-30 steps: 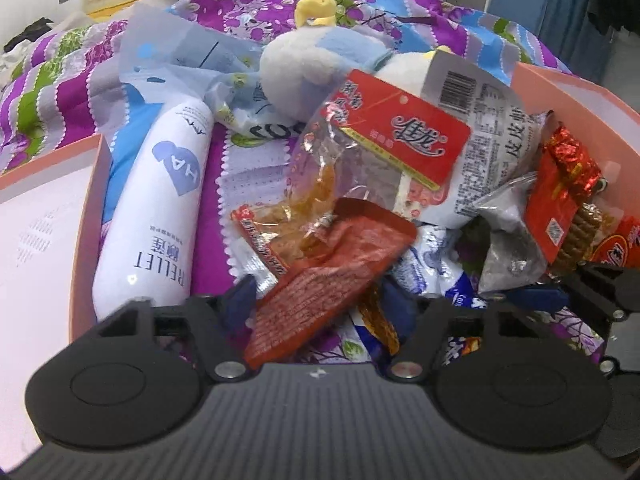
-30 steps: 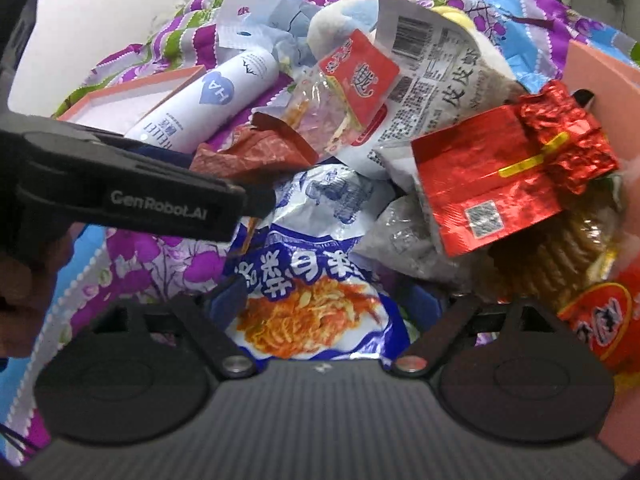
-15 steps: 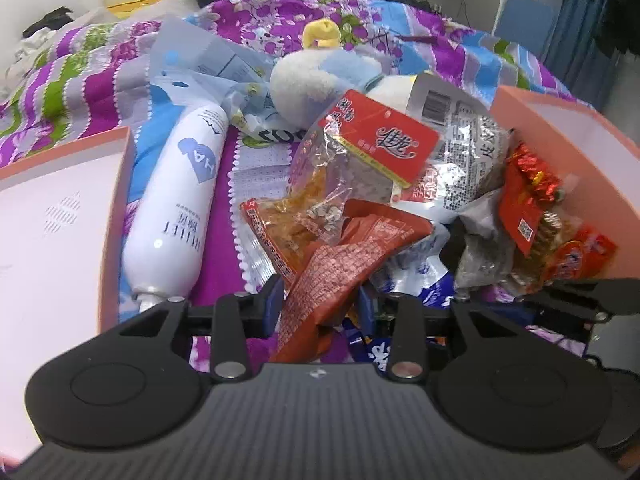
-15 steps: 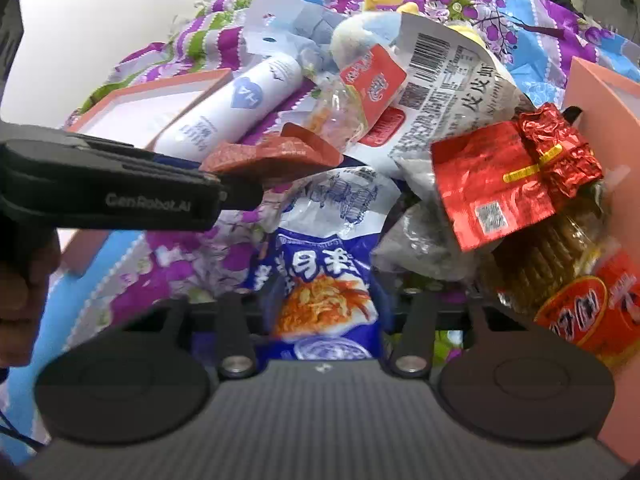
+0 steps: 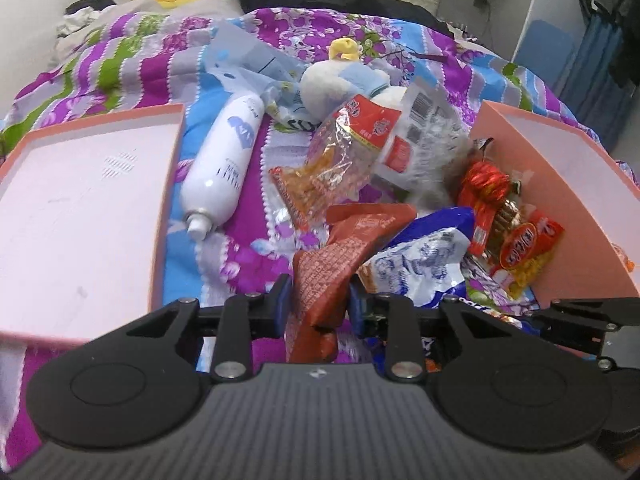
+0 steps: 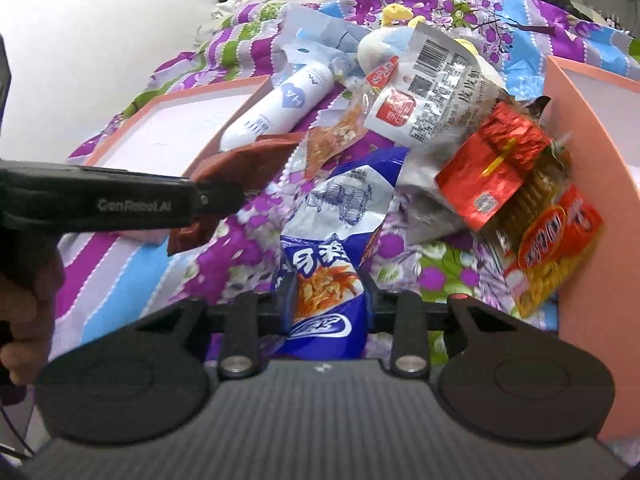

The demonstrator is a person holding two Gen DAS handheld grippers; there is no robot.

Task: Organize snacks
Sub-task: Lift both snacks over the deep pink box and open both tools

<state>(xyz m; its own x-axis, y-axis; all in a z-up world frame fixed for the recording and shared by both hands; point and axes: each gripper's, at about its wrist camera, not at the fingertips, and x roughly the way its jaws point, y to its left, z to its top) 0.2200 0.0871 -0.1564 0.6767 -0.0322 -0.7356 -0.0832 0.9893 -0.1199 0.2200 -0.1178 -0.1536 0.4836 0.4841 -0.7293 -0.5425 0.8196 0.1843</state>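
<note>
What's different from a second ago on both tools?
Both tools closed on packets: the left tool now pinches the red packet, the right tool the blue packet, jaws still closing. Both packets have lifted off the pile. The bottle, plush toy and pink trays stayed put.

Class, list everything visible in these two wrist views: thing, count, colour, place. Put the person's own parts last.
Trays: two, pink, either side.
Bottle: one, white, beside left tray.
Plush: one, white-blue, behind snacks.
Red packet: one, in left hand-held gripper.
Blue packet: one, in right hand-held gripper.
Other snacks: several, mostly red, by right tray.
Bedspread: purple floral, underneath.
Jaws: both closing.
Hand: one, left edge.
</note>
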